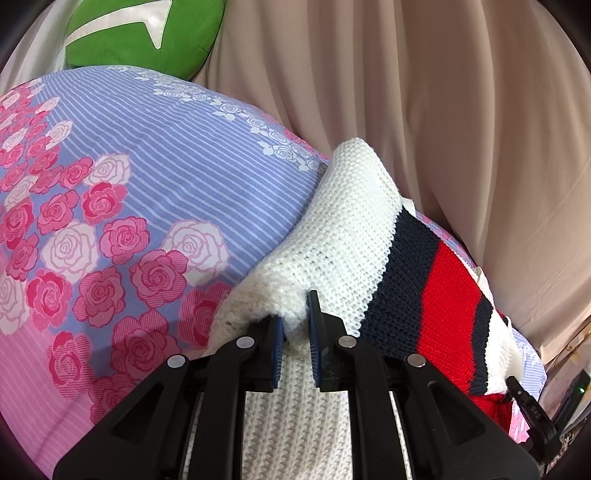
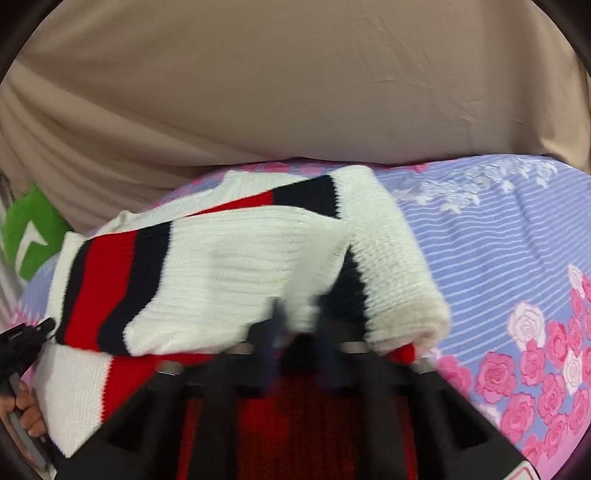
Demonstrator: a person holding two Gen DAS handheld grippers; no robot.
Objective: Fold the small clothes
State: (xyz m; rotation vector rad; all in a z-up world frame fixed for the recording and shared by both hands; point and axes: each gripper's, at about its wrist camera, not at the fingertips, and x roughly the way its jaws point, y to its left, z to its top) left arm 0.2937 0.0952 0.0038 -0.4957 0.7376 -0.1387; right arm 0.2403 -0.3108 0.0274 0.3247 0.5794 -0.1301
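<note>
A white knit sweater (image 1: 332, 229) with navy and red stripes lies on a floral bedsheet (image 1: 129, 166). My left gripper (image 1: 295, 321) is shut on a bunched white fold of the sweater. In the right wrist view the sweater (image 2: 221, 277) is lifted and folded over, and my right gripper (image 2: 295, 321), blurred by motion, pinches its white edge. The other gripper (image 2: 26, 339) and a hand show at the left edge of that view.
A green cushion (image 1: 147, 33) with a white arrow sits at the bed's far corner. A beige curtain (image 1: 443, 110) hangs behind the bed. The blue-and-pink rose sheet (image 2: 517, 277) spreads to the right of the sweater.
</note>
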